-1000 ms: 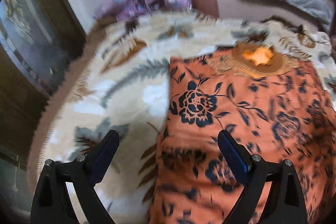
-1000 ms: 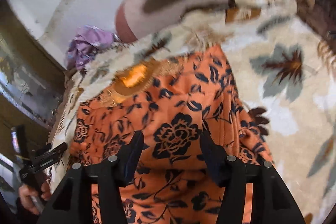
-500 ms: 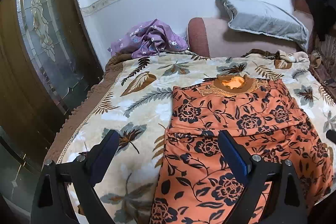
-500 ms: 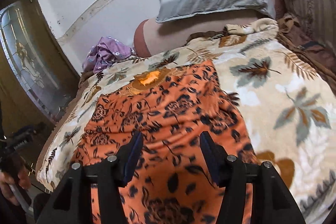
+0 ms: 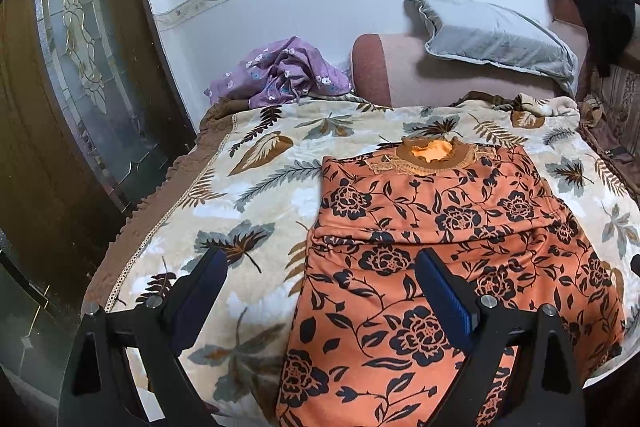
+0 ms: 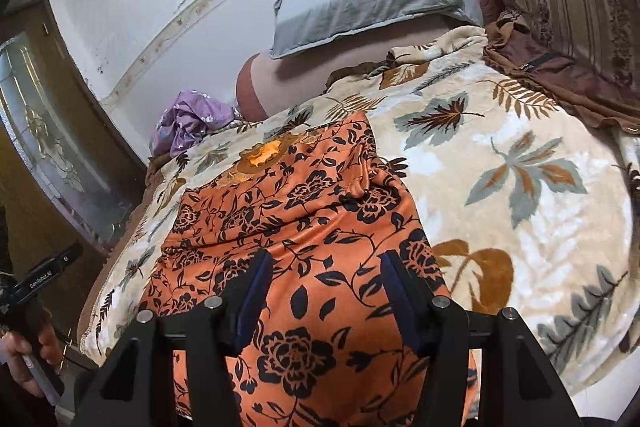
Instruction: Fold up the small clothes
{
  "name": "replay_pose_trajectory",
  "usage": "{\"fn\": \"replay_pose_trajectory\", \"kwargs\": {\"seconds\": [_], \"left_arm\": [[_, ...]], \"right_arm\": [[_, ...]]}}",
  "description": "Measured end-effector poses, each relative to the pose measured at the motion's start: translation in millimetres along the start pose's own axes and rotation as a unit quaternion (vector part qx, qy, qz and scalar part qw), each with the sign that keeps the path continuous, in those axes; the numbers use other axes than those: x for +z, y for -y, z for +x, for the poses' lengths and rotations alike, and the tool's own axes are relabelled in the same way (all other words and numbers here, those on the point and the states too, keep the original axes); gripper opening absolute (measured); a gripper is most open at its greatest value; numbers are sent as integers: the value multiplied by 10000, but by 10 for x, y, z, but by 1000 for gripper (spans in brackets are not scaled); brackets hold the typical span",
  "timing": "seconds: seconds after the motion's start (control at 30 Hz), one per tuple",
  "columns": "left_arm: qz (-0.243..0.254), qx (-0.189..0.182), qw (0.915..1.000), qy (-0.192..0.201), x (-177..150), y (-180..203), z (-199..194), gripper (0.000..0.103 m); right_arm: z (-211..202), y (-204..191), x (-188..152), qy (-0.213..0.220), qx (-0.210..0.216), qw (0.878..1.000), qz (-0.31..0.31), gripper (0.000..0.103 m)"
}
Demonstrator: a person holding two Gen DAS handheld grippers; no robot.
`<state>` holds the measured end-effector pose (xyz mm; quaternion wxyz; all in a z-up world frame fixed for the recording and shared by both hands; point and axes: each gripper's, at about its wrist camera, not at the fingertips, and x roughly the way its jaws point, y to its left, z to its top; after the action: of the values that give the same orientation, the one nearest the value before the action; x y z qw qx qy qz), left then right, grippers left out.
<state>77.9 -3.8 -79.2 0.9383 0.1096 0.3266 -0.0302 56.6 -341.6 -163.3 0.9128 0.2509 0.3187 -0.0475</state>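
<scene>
Sleeves looked folded in; both claws, left (image 5: 320,285) and right (image 6: 324,285), hung open, empty over the top (image 5: 440,247). Next: grab hem below.

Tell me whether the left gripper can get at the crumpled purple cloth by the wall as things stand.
Probably yes. The left gripper is open and empty, and only the leaf-print blanket lies between it and the purple cloth. Nothing blocks that side, though the cloth sits at the far end, so it takes a long reach.
</scene>
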Motion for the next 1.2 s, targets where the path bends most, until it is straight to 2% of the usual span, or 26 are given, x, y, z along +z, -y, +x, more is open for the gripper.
{"fn": "replay_pose_trajectory", "kwargs": {"seconds": [0.43,0.6,0.7,0.77,0.93,1.07,1.17,1.2], "left_arm": [[45,20,10000,-36,-135,-25,-72,95],[65,-46,9996,-284,-295,-41,-17,95],[16,-176,9975,-691,-502,-79,97,95],[-45,-272,9935,-1106,-703,-133,216,95],[-271,-243,9785,-2030,-1225,-350,487,95],[-478,-346,9669,-2482,-1473,-504,596,95],[-776,-536,9569,-2747,-1590,-600,695,95],[-872,-582,9546,-2788,-1615,-621,720,91]], "right_arm": [[-198,-44,-170,-48,-83,9997,-216,61],[-183,-22,-247,-344,-44,9990,-269,65],[-168,18,-291,-492,-149,9983,-267,65],[-155,79,-316,-621,-275,9975,-214,65],[-114,288,-349,-939,-677,9933,38,65],[-70,492,-402,-1183,-969,9878,307,65],[33,635,-444,-1511,-1019,9814,607,65],[64,659,-460,-1567,-1066,9798,646,65]]}}
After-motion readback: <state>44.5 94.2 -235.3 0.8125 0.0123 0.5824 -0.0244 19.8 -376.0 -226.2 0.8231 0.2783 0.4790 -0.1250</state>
